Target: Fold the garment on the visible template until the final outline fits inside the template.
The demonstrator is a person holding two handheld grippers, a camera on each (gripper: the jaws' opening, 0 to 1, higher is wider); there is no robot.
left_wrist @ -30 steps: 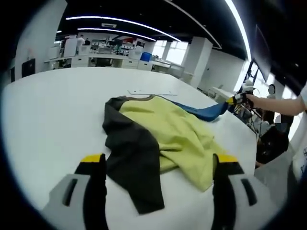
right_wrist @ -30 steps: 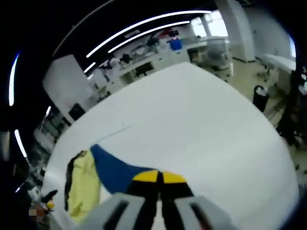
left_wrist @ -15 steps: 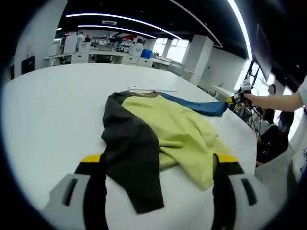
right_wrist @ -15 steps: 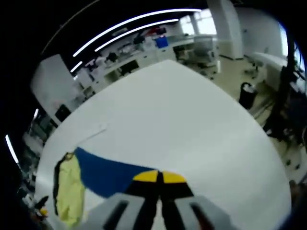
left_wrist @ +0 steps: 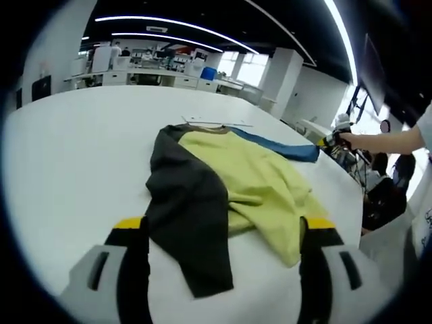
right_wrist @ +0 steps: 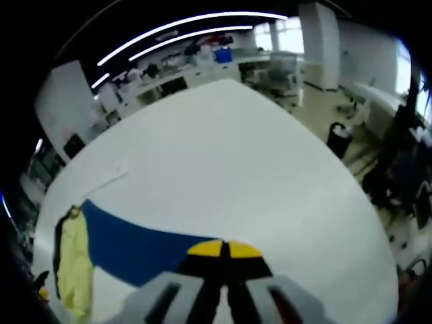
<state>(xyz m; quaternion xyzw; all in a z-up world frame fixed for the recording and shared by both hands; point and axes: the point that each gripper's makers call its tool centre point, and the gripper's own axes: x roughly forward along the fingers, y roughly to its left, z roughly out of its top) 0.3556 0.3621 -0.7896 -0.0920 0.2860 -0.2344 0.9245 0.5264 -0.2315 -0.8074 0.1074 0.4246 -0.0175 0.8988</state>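
While the left gripper (left_wrist: 223, 233) hovers low with its jaws spread wide, the garment (left_wrist: 226, 182) lies rumpled on the white table (left_wrist: 67, 148) between and beyond them. It has a dark grey sleeve at left, a yellow-green body in the middle and a blue sleeve (left_wrist: 287, 148) stretched out to the right. The right gripper (right_wrist: 223, 250) pinches that blue sleeve (right_wrist: 135, 243) with its jaws pressed together. No writing is readable.
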